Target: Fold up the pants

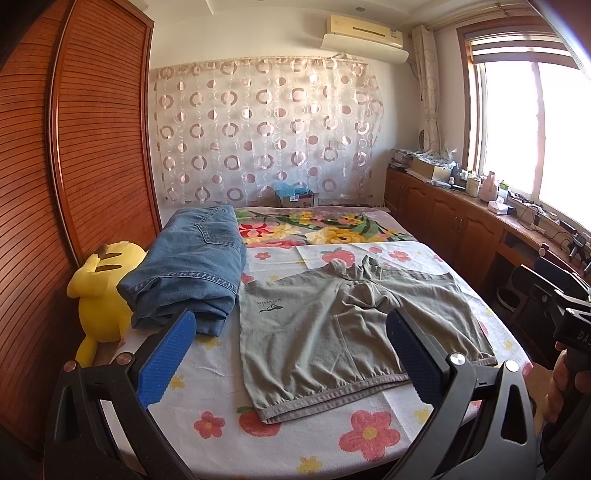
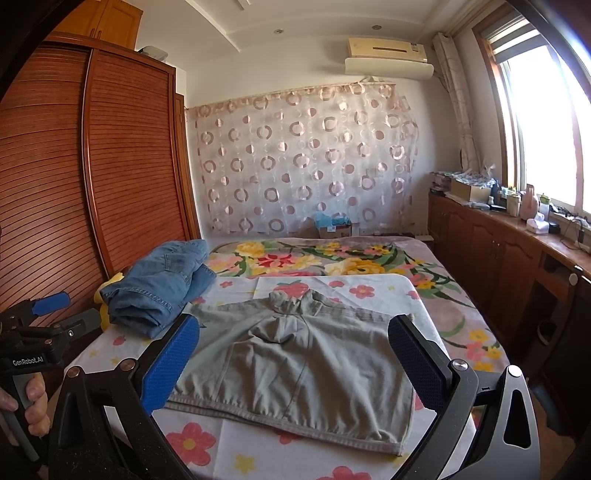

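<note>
A home bedroom in daylight: a bed [image 2: 436,291] spread with flowered covers fills the room, flanked by a tall wooden wardrobe [image 2: 110,177] with slatted doors. A wall-mounted air conditioner [image 1: 364,35] hangs above a sheer curtain [image 1: 266,133] patterned with circles, while low wooden cabinets [image 1: 443,218] cluttered with bottles and boxes run beneath a bright window [image 1: 535,125]. A yellow plush toy [image 1: 101,295] lies at the bed's edge.

Two pants: olive shorts [image 1: 332,325], folded jeans [image 1: 192,273]
</note>
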A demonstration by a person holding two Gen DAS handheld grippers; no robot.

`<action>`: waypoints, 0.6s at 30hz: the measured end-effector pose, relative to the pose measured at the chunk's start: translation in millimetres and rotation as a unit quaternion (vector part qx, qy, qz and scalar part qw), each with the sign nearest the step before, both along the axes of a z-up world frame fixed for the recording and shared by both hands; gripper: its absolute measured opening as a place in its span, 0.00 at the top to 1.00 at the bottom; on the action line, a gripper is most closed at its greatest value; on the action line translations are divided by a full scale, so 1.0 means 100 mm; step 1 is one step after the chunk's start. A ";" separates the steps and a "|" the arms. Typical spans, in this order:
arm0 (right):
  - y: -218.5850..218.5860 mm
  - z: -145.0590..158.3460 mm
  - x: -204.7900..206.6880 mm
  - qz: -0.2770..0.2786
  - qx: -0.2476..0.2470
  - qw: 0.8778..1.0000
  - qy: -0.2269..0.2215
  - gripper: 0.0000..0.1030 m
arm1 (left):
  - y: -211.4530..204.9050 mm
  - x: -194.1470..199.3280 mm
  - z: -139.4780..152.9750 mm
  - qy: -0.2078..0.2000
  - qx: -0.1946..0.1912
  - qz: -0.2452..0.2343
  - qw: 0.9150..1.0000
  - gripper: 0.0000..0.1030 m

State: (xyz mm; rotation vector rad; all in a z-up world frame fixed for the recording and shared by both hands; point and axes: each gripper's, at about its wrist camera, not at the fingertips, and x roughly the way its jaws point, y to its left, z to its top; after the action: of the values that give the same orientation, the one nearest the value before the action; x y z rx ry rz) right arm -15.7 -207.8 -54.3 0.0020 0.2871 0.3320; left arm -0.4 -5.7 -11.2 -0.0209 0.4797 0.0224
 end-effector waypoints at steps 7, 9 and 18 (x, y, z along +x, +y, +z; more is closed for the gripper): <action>0.00 0.01 0.01 0.000 0.000 1.000 -0.001 0.01 | -0.01 0.00 0.00 0.000 -0.001 -0.001 1.000 0.00; 0.01 0.01 0.01 0.000 0.001 1.000 -0.001 0.01 | -0.02 0.00 -0.01 -0.001 -0.001 -0.002 1.000 0.00; -0.01 0.01 0.01 0.000 0.001 1.000 0.000 0.01 | -0.01 0.00 0.03 -0.001 -0.001 -0.001 1.000 0.00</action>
State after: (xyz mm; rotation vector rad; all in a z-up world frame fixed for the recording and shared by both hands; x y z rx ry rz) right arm -14.6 -209.0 -53.2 0.0046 0.2863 0.3326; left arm -0.6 -6.9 -8.6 -0.0217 0.4769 0.0190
